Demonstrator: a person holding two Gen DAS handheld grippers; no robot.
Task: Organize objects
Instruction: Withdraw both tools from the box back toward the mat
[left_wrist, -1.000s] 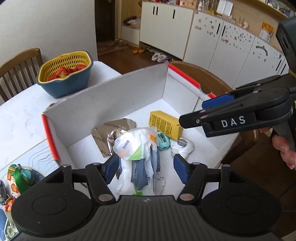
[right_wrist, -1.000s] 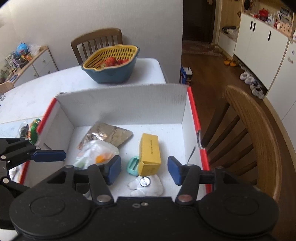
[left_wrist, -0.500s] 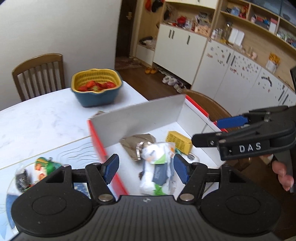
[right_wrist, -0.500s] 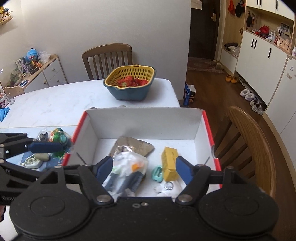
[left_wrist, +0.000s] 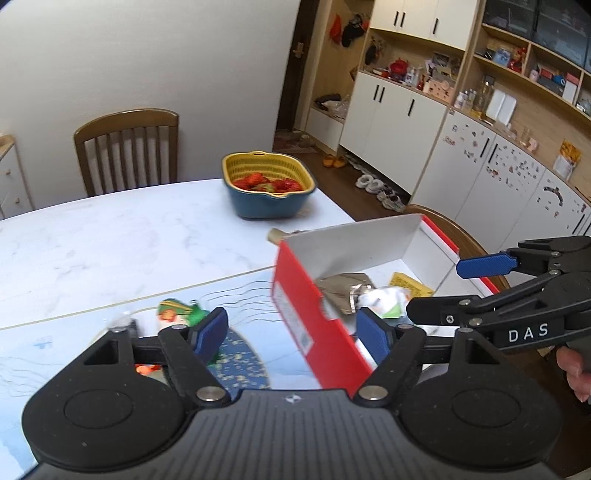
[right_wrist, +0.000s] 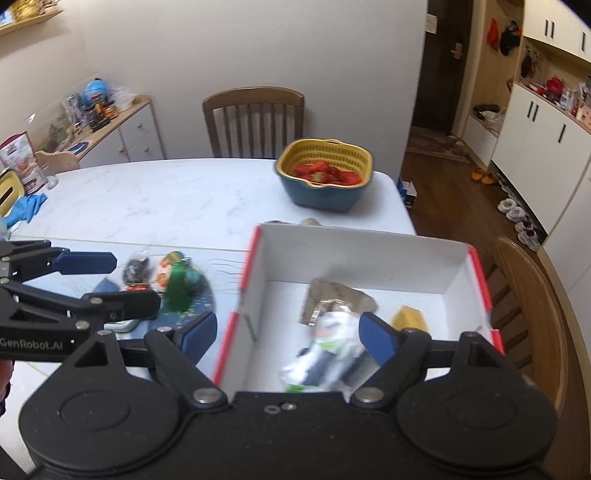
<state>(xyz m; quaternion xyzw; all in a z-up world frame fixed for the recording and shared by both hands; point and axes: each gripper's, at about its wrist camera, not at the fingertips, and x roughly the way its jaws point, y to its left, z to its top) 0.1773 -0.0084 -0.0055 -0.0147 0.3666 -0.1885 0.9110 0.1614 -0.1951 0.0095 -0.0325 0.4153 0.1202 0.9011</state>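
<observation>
A red-and-white cardboard box (right_wrist: 369, 254) sits at the table's near right corner; its red side shows in the left wrist view (left_wrist: 306, 317). Inside lie a white plastic bag (right_wrist: 328, 350), a silver foil pouch (right_wrist: 332, 299) and a yellow carton (right_wrist: 410, 319). Left of the box, a green toy (right_wrist: 179, 284) and small items lie on a blue mat (right_wrist: 199, 295). My left gripper (left_wrist: 291, 332) is open and empty above the box's left wall. My right gripper (right_wrist: 284, 332) is open and empty above the box's near edge.
A blue bowl with a yellow strainer of strawberries (right_wrist: 325, 181) stands at the table's far right. Wooden chairs stand behind the table (right_wrist: 255, 122) and right of the box (right_wrist: 528, 295). White cabinets line the right wall. A blue cloth (right_wrist: 26, 206) lies far left.
Both grippers have risen and pulled back from the box; the left one has swung left toward the mat. The plastic bag lies in the box. Both stay open.
</observation>
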